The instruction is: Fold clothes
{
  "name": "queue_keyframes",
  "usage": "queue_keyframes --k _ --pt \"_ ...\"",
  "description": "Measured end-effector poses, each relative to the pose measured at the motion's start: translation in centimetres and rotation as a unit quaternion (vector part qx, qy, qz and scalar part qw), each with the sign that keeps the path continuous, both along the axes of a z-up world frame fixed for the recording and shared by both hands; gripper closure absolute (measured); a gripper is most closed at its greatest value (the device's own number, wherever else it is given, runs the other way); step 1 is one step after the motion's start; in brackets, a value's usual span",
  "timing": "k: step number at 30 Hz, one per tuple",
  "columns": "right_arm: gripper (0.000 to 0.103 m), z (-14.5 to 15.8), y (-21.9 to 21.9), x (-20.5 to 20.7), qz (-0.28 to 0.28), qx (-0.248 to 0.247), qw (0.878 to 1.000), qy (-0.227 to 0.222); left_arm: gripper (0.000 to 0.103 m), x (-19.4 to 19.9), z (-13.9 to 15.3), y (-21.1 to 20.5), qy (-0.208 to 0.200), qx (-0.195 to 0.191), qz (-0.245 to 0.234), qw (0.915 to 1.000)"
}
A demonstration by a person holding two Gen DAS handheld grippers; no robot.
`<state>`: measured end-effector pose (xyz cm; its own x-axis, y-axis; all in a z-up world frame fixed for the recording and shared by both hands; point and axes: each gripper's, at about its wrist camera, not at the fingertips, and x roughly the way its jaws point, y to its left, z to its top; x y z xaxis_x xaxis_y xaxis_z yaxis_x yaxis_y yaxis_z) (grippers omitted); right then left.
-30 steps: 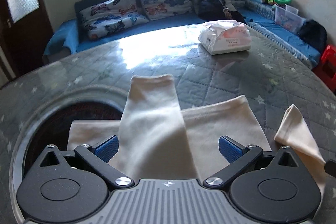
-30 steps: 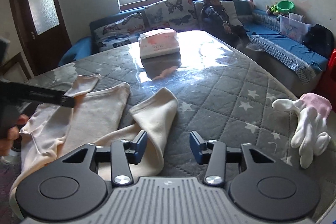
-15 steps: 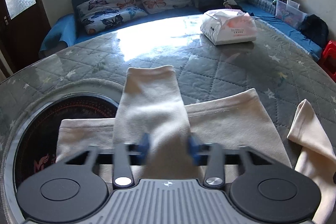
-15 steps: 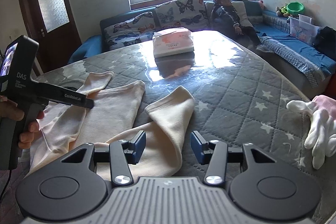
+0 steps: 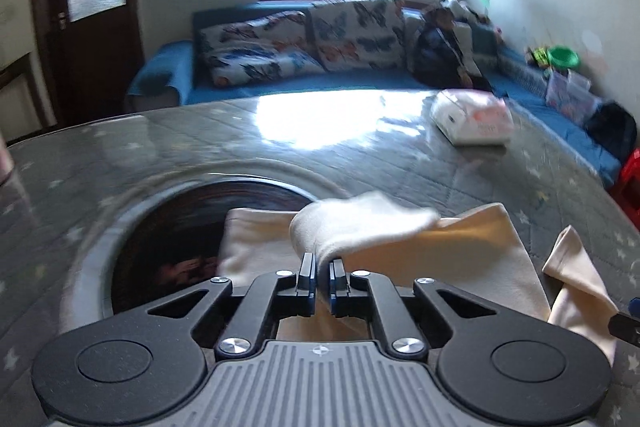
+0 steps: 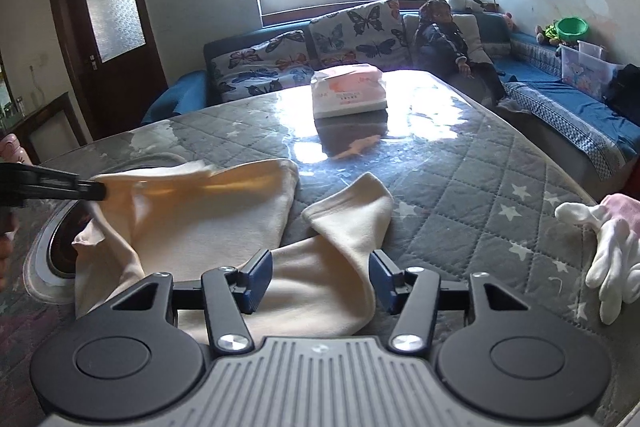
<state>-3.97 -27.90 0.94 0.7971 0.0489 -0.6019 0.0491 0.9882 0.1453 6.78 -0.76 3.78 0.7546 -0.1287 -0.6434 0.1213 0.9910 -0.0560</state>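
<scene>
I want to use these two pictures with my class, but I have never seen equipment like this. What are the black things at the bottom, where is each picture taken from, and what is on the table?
There is no robot here. A person holds a two-fingered tool in each hand, each with a camera looking forward along its fingers. The black shapes at the bottom are those tools.

The left-hand picture shows the left claw shut on a sleeve of the cream garment, lifting it. The right-hand picture shows the right claw open, over the other sleeve.

The garment lies on a grey quilted table. Also there: a pack of tissues and white gloves.
</scene>
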Motion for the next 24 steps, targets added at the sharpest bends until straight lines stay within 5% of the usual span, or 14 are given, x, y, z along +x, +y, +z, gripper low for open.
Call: queue_keyframes --k 13,24 --pt "0.047 0.2 2.5 -0.1 0.031 -0.011 0.999 0.001 0.096 -9.6 1.2 9.6 -0.036 -0.016 0.116 0.9925" --pt "0.045 -0.6 3.4 0.4 0.04 -0.021 0.999 0.019 0.092 -12.1 -2.9 14.2 0.027 -0.01 0.185 0.9824"
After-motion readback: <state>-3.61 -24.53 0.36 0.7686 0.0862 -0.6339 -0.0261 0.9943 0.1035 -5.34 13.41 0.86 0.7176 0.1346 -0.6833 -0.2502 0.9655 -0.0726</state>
